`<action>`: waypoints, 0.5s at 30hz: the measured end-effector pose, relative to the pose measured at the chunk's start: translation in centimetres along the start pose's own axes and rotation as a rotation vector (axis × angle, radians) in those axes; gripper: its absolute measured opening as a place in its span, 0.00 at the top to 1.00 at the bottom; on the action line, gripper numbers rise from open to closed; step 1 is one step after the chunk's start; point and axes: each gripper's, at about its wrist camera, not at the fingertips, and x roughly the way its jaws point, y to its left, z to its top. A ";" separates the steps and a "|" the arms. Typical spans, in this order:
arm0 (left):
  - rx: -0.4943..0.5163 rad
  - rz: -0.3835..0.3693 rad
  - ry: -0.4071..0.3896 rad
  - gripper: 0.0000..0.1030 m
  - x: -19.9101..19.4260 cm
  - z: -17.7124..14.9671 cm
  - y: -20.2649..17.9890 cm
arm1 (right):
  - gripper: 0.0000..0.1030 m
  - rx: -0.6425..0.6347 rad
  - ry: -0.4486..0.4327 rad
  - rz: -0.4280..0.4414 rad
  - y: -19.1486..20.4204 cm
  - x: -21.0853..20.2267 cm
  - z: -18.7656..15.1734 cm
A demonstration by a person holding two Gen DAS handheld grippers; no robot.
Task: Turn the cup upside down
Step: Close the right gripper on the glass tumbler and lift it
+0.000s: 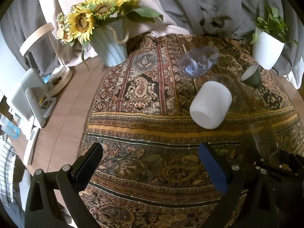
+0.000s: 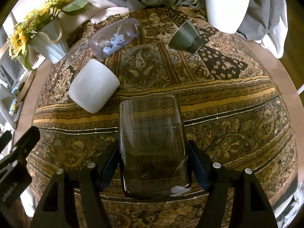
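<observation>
My right gripper (image 2: 153, 152) is shut on a clear glass cup (image 2: 153, 142), gripping its sides with the cup lying lengthwise between the fingers above the patterned cloth (image 2: 228, 104). The glass shows faintly at the right edge of the left wrist view (image 1: 264, 138). My left gripper (image 1: 150, 157) is open and empty, low over the cloth (image 1: 144, 133). A white cup (image 1: 210, 104) lies on its side ahead of it, also in the right wrist view (image 2: 93, 88). A dark green cup (image 1: 250, 75) lies tilted further back (image 2: 185, 36).
A clear plastic bottle (image 1: 199, 61) lies on its side behind the white cup (image 2: 115, 37). A sunflower pot (image 1: 110, 45) stands back left, a white plant pot (image 1: 267, 51) back right. A white lamp base and device (image 1: 28, 98) stand on the bare table at left.
</observation>
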 end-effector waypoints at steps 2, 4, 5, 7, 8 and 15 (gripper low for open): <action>0.004 0.000 0.006 0.00 0.1 -0.3 -0.1 | 0.33 -0.002 -0.004 -0.002 0.1 0.2 -0.2; 0.008 0.003 0.010 0.00 0.2 -0.4 -0.2 | 0.33 -0.003 -0.011 -0.003 0.1 0.2 -0.3; 0.010 0.004 0.012 0.00 0.2 -0.5 -0.3 | 0.33 -0.008 -0.012 -0.005 0.1 0.1 -0.3; 0.010 0.004 0.013 0.00 0.2 -0.6 -0.3 | 0.33 -0.011 -0.018 -0.003 0.1 0.1 -0.4; 0.010 0.004 0.012 0.00 0.1 -0.6 -0.4 | 0.33 -0.011 -0.019 -0.002 0.1 0.1 -0.5; 0.003 -0.004 0.002 0.00 -0.6 -0.4 -0.2 | 0.25 -0.023 -0.065 -0.015 0.3 -1.3 -0.4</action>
